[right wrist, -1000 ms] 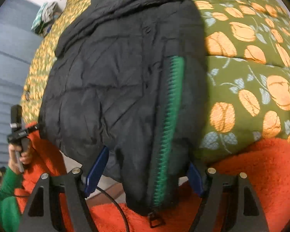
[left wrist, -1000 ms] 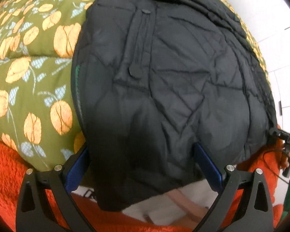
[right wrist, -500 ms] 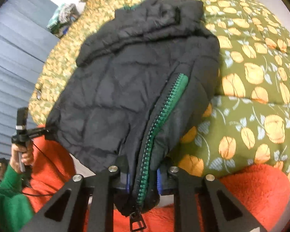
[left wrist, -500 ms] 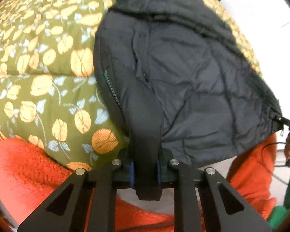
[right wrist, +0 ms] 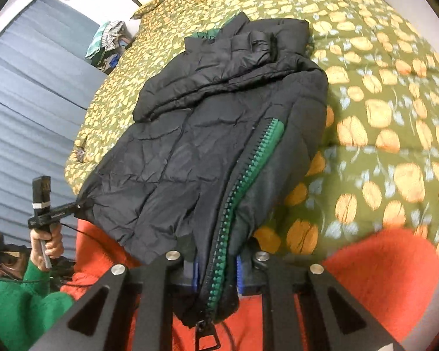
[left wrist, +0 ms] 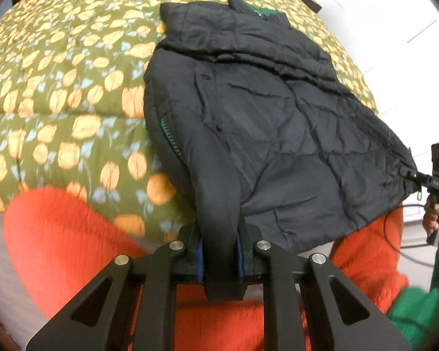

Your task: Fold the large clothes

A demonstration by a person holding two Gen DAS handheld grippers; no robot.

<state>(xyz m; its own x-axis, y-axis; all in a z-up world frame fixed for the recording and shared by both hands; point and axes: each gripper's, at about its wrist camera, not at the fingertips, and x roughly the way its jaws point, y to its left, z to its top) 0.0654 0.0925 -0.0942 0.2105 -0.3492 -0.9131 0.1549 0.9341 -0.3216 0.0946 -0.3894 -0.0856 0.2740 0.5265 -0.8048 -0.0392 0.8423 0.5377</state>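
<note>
Both views are fisheye cameras, each sitting just behind its own jaws and looking steeply down and forward along them. The left wrist view looks over the near left hem of the black quilted puffer jacket (left wrist: 263,122), close up, toward the far end of the bed with the olive, orange-flowered quilt (left wrist: 58,93). The right wrist view faces the same way from the near right hem. Both views share the jacket, the quilt and the orange fleece blanket (right wrist: 380,269).

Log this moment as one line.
left gripper: shut on black puffer jacket hem | right gripper: shut on green-zipper corner | hem lifted
</note>
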